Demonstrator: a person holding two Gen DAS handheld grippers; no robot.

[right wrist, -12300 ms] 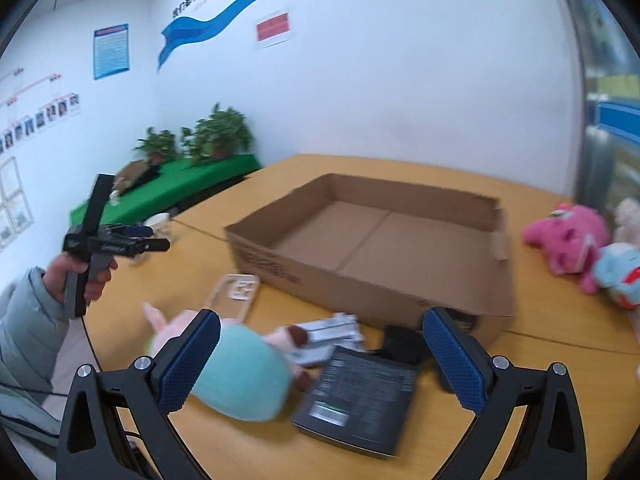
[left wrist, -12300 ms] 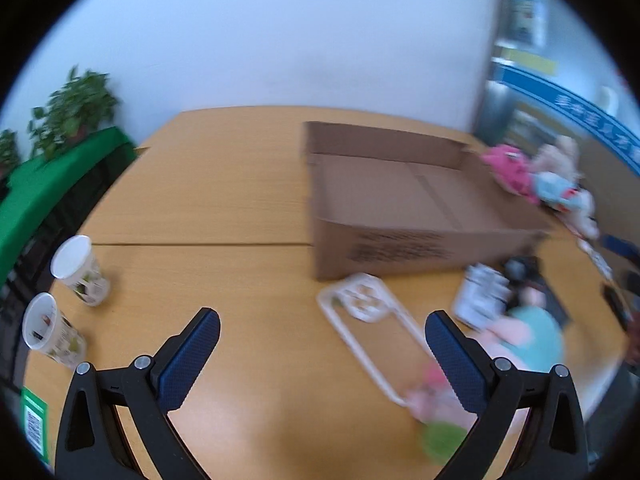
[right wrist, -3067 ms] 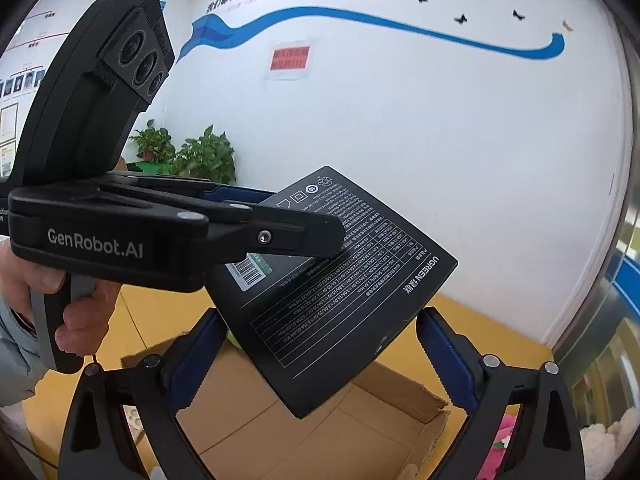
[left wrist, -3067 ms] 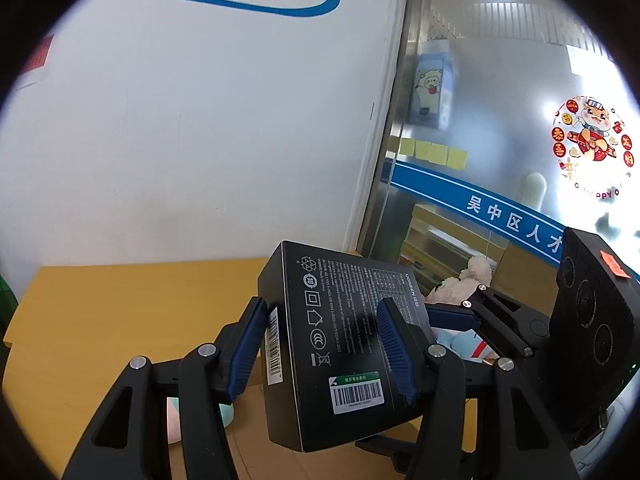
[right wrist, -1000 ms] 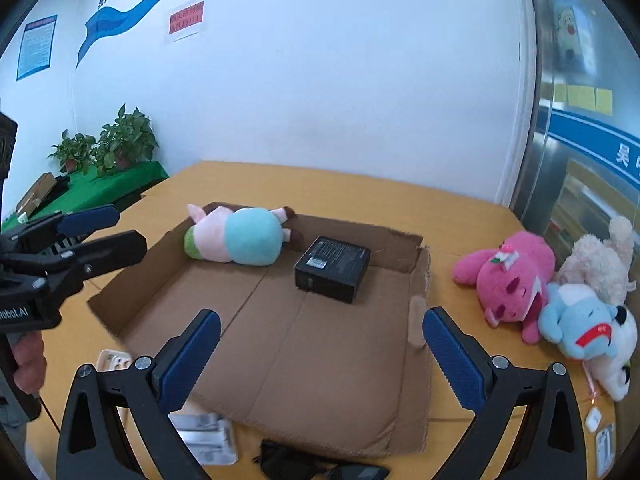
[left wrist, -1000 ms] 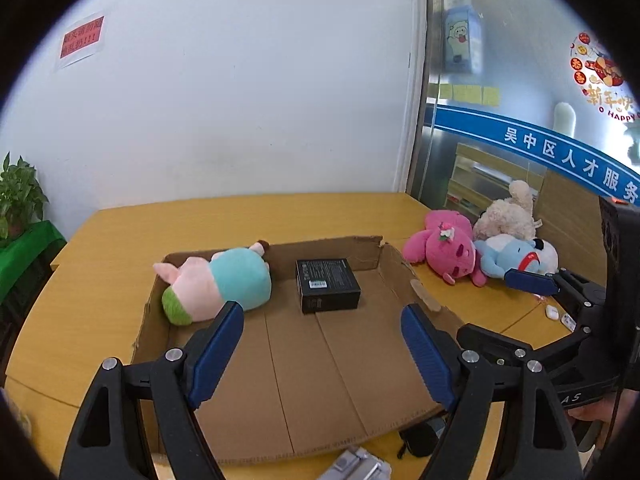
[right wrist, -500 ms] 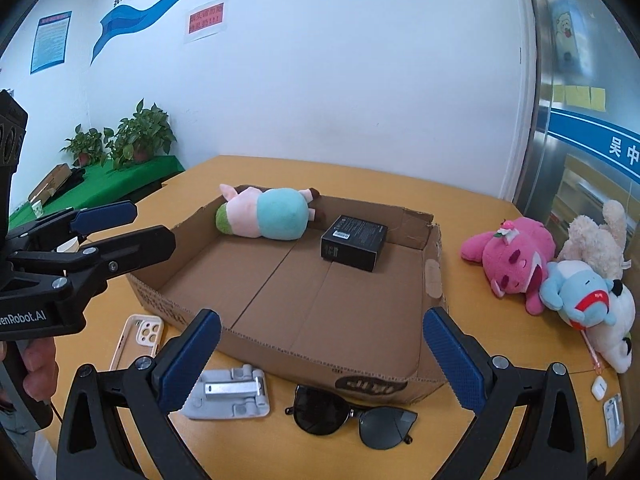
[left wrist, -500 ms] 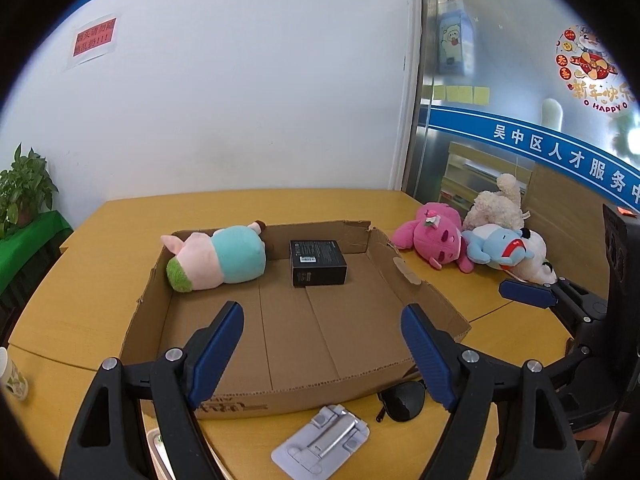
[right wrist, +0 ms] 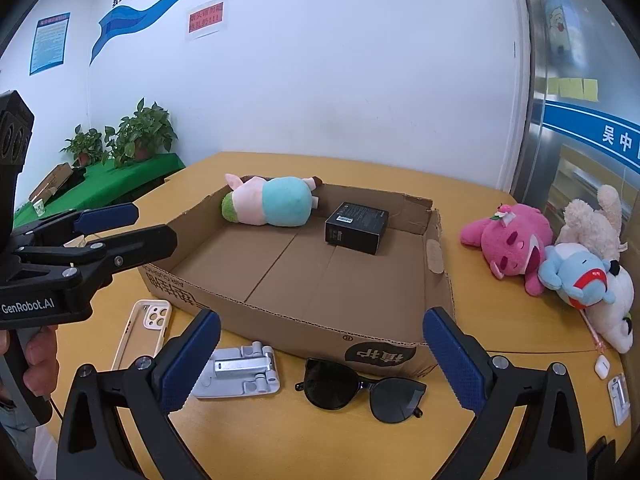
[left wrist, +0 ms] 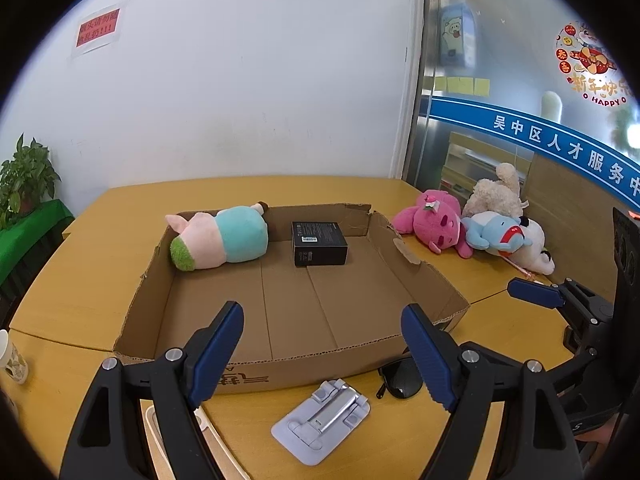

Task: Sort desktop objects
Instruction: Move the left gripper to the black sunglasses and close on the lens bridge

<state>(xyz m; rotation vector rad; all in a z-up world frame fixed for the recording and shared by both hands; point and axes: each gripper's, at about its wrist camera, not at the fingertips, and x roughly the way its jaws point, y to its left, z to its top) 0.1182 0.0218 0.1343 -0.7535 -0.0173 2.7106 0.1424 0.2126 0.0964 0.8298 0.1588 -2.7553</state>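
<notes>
Ribbed blue fingers [right wrist: 454,364] flank glossy sunglasses [right wrist: 360,389] beside corrugated cardboard box [right wrist: 320,328].

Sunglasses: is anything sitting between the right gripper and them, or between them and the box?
Nothing visible blocks the right gripper; the sunglasses lie in the open just ahead of its open jaws. The grey stand sits beside them, apart. Between them and the cardboard box floor stands only its low front wall.

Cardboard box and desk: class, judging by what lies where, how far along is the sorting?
Done: the pig plush and black box lie inside the cardboard box. In hand: nothing; the left gripper and right gripper are open. Left on the table: sunglasses, phone stand, phone case.
</notes>
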